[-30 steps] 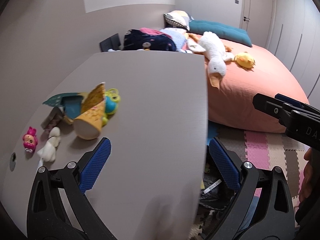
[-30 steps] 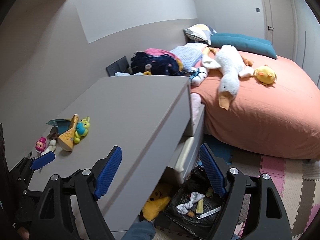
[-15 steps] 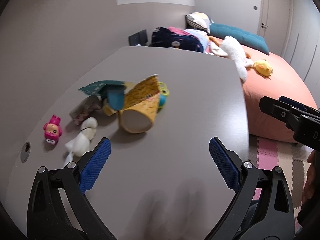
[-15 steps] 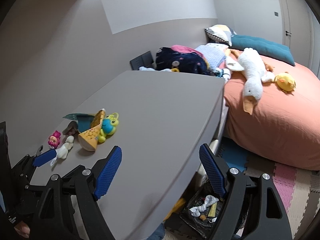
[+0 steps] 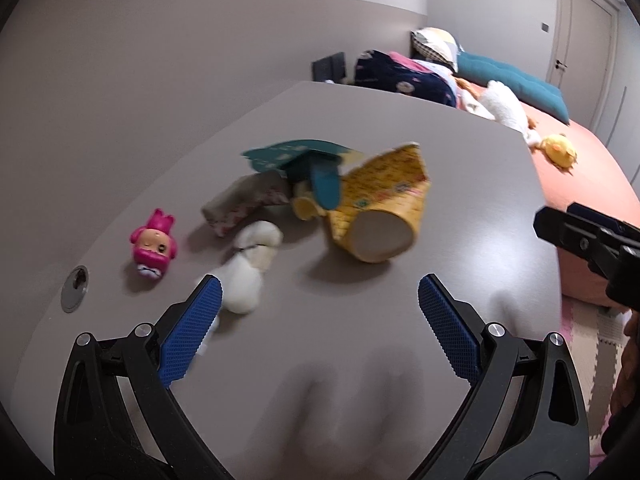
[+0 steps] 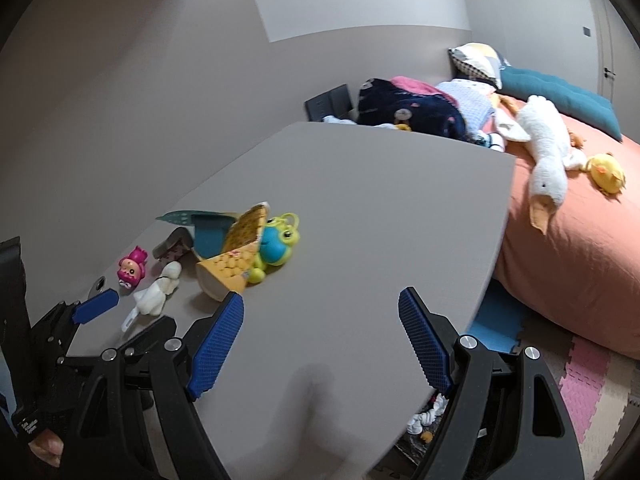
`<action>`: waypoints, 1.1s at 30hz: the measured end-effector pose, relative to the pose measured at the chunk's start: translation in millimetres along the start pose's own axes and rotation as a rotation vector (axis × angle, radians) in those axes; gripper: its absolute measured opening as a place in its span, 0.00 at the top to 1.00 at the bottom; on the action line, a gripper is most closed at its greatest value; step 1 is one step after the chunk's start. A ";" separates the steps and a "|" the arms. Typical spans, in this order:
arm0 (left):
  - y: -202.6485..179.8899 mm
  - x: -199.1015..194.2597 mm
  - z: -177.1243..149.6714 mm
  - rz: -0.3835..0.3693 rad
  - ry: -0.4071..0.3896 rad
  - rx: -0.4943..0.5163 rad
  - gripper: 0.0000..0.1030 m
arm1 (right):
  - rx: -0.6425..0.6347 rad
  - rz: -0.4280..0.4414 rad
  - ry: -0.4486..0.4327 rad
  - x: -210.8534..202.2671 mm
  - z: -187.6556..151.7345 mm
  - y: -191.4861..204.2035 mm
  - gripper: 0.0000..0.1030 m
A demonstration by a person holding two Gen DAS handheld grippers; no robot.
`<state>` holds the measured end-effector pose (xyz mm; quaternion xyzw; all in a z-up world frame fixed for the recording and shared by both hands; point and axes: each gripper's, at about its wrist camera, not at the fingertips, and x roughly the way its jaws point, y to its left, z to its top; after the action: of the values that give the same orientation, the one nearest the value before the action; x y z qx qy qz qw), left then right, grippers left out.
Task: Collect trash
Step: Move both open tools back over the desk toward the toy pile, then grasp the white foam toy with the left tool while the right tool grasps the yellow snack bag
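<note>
**A:** What is right by your left gripper?

**B:** A white wad. It is soft and lumpy, with a thin dark line round its middle. It lies on the desk, just beside your left blue finger.

**A:** And past that?

**B:** A yellow cup lying on its side. Its round open end faces you. It has small pictures all over and looks a bit squashed. A teal wrapper and a crumpled packet lie just behind it, touching. A pink doll lies off to the left. In the right view a blue and green frog toy sits against the cup.

**A:** What changed?

**B:** You moved closer. The pile was farther off a second ago, and now it looks big, near your fingers. The floor bag showed well before. Now only a bit of it peeks out under the desk edge.

**A:** How are my grippers?

**B:** Both are spread wide and hold nothing. Your left one hangs low over the desk, aimed at the pile. Your right gripper hangs over bare desk, more to the right. Far back is the bed with a white goose.
</note>
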<state>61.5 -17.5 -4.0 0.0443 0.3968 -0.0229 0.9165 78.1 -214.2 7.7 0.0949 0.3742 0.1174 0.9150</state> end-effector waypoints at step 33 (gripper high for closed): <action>62.0 70.1 0.9 0.020 0.132 -0.034 0.25 | 0.000 0.183 0.115 104.5 23.0 61.2 0.24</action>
<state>114.9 43.6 -50.6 0.0341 0.4564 -0.0040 0.8891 157.9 -127.8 -29.4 0.1218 0.4160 0.2056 0.8774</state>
